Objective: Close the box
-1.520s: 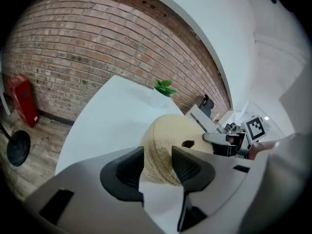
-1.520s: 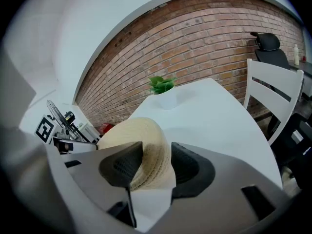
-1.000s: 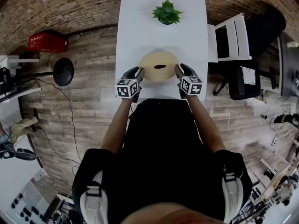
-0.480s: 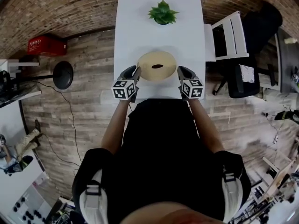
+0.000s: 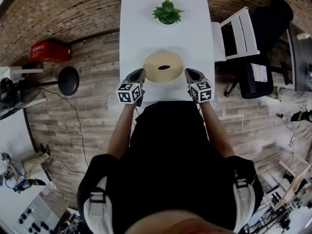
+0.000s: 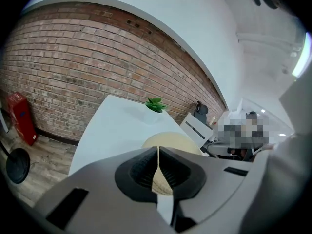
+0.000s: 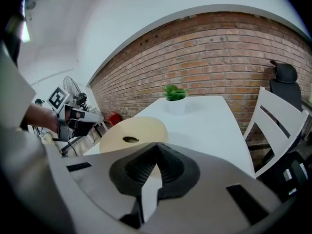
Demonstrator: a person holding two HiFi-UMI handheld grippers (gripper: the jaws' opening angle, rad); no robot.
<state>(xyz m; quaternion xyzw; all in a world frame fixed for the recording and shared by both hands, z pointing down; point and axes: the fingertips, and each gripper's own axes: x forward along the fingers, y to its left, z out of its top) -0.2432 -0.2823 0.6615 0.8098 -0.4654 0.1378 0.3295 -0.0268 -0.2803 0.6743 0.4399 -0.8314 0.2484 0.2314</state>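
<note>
On the table (image 5: 195, 33), our left claw (image 5: 138, 74) and right claw (image 5: 189, 73), closed and empty, flank the box (image 5: 163, 67); a bump could slide it off.

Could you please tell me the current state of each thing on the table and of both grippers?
Round box: lid on, looks closed, flat on the table.
Left gripper: shut, empty, at the box's left side.
Right gripper: shut, empty, at the box's right side.
Potted plant: upright, at the table's far end.
</note>
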